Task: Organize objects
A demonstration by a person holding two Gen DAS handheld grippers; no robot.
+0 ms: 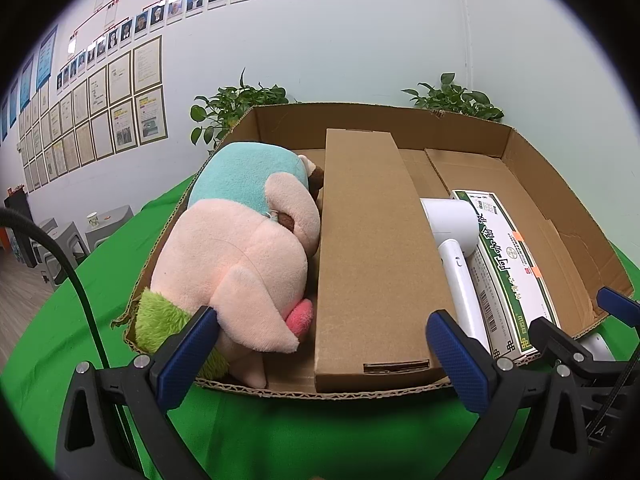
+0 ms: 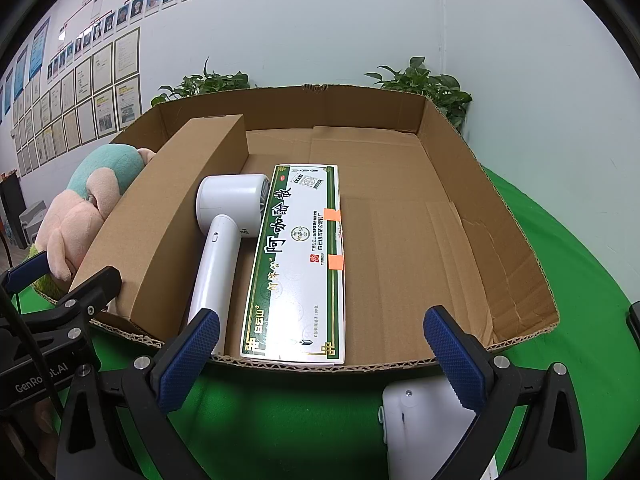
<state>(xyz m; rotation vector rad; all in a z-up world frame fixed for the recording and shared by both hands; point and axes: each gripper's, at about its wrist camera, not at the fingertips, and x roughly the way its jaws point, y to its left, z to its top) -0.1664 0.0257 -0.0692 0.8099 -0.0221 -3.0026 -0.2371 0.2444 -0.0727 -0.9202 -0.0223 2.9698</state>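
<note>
Left wrist view. The left gripper (image 1: 320, 344) stands wide open with nothing between its two blue pads (image 1: 188, 356), low over the green cloth (image 1: 280, 432) just short of the near wall of one cardboard tray (image 1: 400, 391). Inside the tray, counted: one plush toy (image 1: 236, 256), ahead and left of the gripper, pressed against the left pad; one long brown carton (image 1: 368, 256), straight ahead between the pads' lines; one white hair dryer (image 1: 456, 240), ahead and right; one green-and-white printed box (image 1: 508, 264), just beyond the dryer to the right, touching it. The right gripper's black frame (image 1: 560, 344) overlaps the printed box's near corner. Two potted plants (image 1: 236, 108) stand behind the tray's far wall.

Right wrist view. The right gripper (image 2: 320, 344) is likewise spread open and empty, at the tray's near rim (image 2: 320, 364). The printed box (image 2: 300, 264) lies flat straight ahead. The hair dryer (image 2: 224, 232) lies just left of it, handle pointing towards the left pad. The brown carton (image 2: 168, 216) stands on edge further left, and the plush toy (image 2: 92, 208) shows beyond it. One white device (image 2: 420, 428) lies on the cloth outside the tray, below the right pad, partly hidden by it. The tray floor to the right is bare cardboard.
</note>
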